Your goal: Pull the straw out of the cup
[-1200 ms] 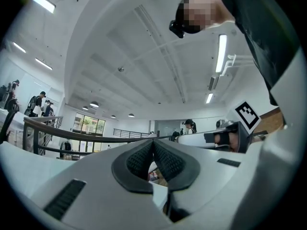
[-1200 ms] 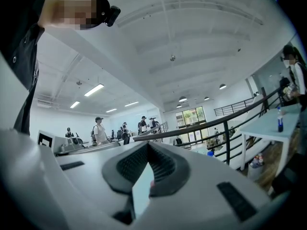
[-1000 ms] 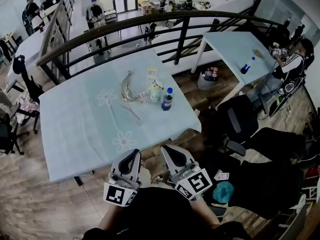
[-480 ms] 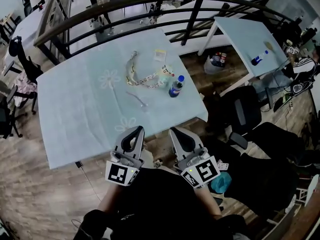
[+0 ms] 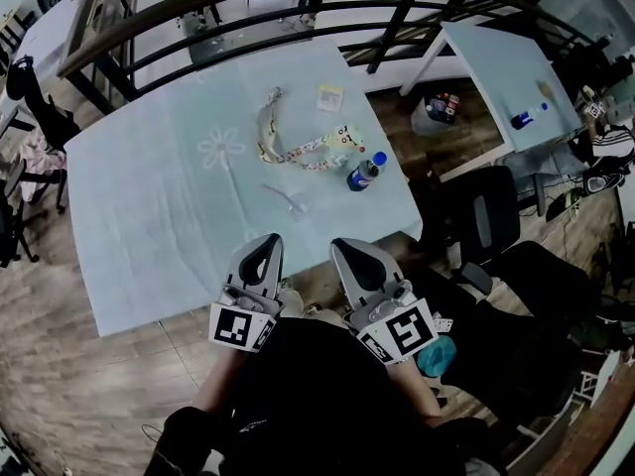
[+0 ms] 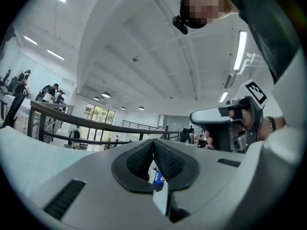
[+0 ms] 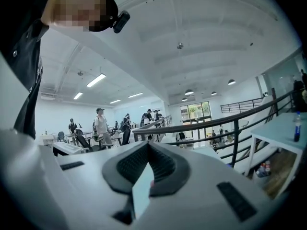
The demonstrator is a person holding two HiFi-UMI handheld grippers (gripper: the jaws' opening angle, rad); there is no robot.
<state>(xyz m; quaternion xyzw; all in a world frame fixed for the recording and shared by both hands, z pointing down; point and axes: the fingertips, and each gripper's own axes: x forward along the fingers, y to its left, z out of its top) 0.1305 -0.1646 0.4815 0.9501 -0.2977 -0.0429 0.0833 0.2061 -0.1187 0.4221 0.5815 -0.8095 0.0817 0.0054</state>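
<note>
Head view: I hold left gripper (image 5: 264, 246) and right gripper (image 5: 344, 250) clenched, empty, by the near edge of the table (image 5: 149, 226). A bottle (image 5: 364, 174) stands farther off, right.

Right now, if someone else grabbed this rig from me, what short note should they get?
Left claw: shut, empty.
Right claw: shut, empty.
Both hover at the near edge of the table, touching nothing.
What looks like the cup stands across the table beside the bottle and a lanyard; a thin clear item lies nearer. Too small to tell whether the straw is in the cup.
Done: nothing yet. Left: reach in, steady the cup, pull the straw.
</note>
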